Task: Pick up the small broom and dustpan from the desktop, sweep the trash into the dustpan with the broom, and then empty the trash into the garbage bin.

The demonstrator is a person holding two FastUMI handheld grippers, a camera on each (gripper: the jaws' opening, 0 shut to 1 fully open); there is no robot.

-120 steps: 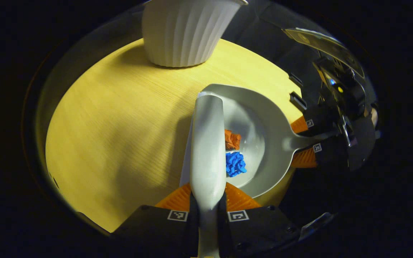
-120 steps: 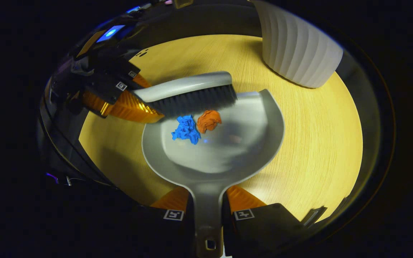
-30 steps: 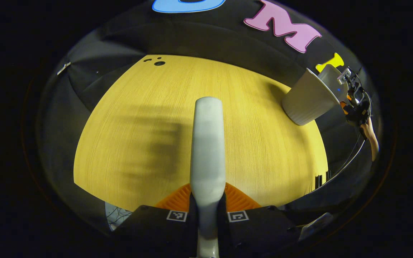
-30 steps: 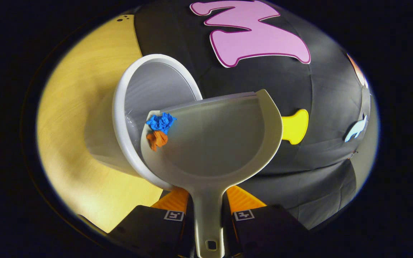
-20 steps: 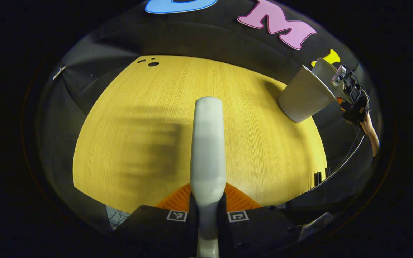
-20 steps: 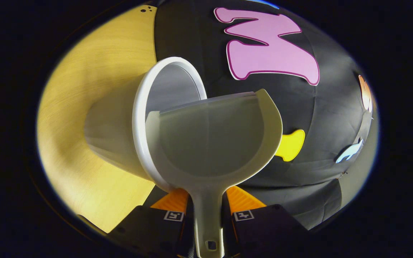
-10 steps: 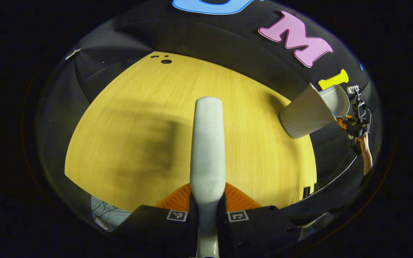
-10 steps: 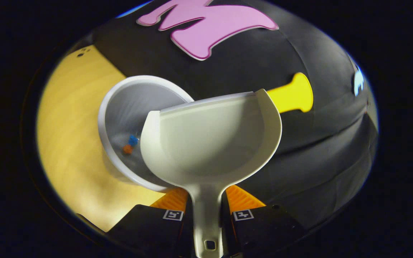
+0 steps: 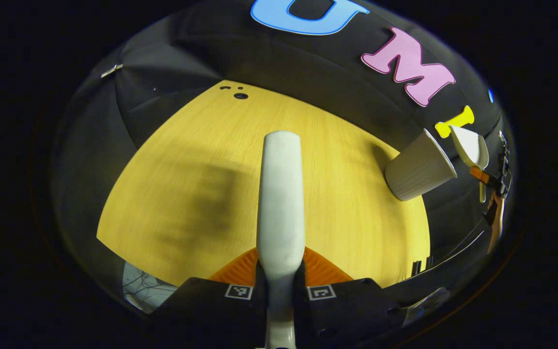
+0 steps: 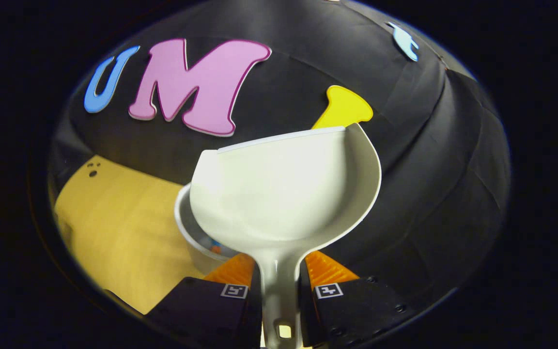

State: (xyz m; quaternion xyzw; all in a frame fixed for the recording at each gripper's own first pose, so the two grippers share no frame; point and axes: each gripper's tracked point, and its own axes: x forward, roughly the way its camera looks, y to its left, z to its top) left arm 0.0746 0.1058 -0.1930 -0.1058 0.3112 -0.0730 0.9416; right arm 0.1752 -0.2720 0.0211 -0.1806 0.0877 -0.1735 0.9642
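Since half a second ago the dustpan (image 10: 284, 194) has been lifting and levelling, so that in the right gripper view its empty scoop is now covering most of the garbage bin (image 10: 187, 232), where before the bin's open mouth was lying in full sight beside it. The two scraps, blue and orange, that were sliding off the pan's corner a second and a half ago are now lying inside the bin; a small bit of trash (image 10: 215, 249) is peeking out just under the pan's edge. The right gripper (image 10: 280, 286) is clamping the dustpan's handle between both fingers, holding the pan up in the air over the bin's rim.

In the left gripper view the dustpan (image 9: 470, 148) is hanging just beside and above the bin (image 9: 419, 167), which is standing near the far right corner of the wooden desktop (image 9: 201, 194). A hand (image 9: 494, 218) is showing below the pan at the right edge.

The left gripper (image 9: 280, 283) is gripping the small broom (image 9: 280, 203) by its handle, both fingers pressing on it, the broom's pale back stretching forward above the desktop, well apart from the bin. Its blurred shadow is falling on the wood to the left. Three small dark holes (image 9: 236, 93) are sitting at the desktop's far edge.
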